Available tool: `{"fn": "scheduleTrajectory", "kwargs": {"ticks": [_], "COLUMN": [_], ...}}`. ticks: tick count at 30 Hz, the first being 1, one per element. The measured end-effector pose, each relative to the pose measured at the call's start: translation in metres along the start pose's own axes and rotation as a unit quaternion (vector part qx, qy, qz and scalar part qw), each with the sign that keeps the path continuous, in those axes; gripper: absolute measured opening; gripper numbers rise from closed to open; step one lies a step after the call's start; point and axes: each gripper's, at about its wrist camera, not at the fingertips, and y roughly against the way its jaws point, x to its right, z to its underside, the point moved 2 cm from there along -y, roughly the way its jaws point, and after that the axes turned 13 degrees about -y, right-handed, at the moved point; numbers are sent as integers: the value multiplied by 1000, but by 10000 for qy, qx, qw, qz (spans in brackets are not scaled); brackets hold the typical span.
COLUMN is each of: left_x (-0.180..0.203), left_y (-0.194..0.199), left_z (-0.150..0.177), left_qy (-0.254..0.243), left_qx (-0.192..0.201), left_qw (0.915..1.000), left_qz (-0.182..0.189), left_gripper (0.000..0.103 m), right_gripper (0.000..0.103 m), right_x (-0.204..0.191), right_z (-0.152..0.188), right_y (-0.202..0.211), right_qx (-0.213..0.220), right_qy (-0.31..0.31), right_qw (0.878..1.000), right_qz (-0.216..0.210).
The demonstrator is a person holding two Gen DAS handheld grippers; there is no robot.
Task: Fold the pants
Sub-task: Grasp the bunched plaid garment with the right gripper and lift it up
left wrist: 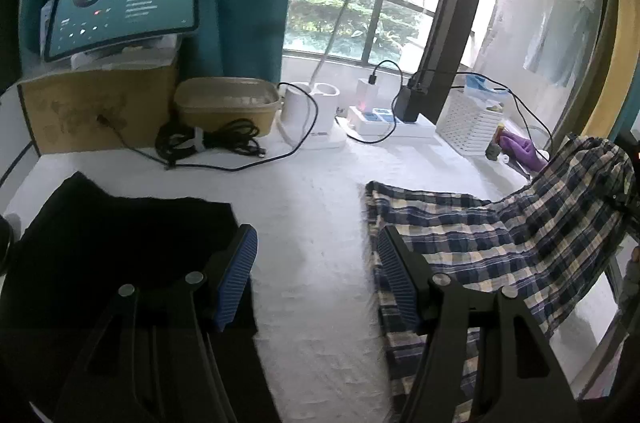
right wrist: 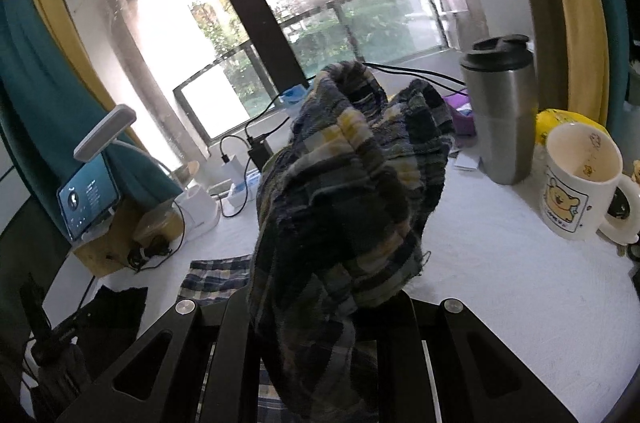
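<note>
Left wrist: two garments, plaid pants [left wrist: 500,247], black cloth [left wrist: 120,247].

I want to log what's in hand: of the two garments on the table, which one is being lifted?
The plaid pants, bunched in the right gripper with one end raised. The black garment lies flat, ungripped.

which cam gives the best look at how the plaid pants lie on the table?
Left wrist. It shows the plaid pants spread on the white table, one end lifted up to the right. Right wrist shows mostly a bunched wad in the right gripper jaws, plus a small flat patch.
</note>
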Motion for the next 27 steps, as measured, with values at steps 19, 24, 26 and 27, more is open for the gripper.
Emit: {"fn": "scheduleTrajectory", "kwargs": {"ticks": [19,24,26,27], "left_x": [-55,-70,-75,-78], "left_y": [3,2,1,0], "left_z": [21,29,31,32], "left_qy": [279,333,343,339], "left_qx": [62,-10,-30,-36], "left_qw": [9996,9994,9994,9994], "left_qz": [-80,-75,-78,-80], "left_gripper": [63,63,63,63], "right_gripper": [15,15,15,15], "right_x": [-68,-86,-93,-96], "right_z": [21,38,48,53], "right_y": [-37,-58,-68,-72], "right_qx": [-332,-576,-698,-756], "right_qy": [496,583,617,639], "right_qw": [9982,9966,9956,9951], "right_qz": [-16,-67,-74,-74]}}
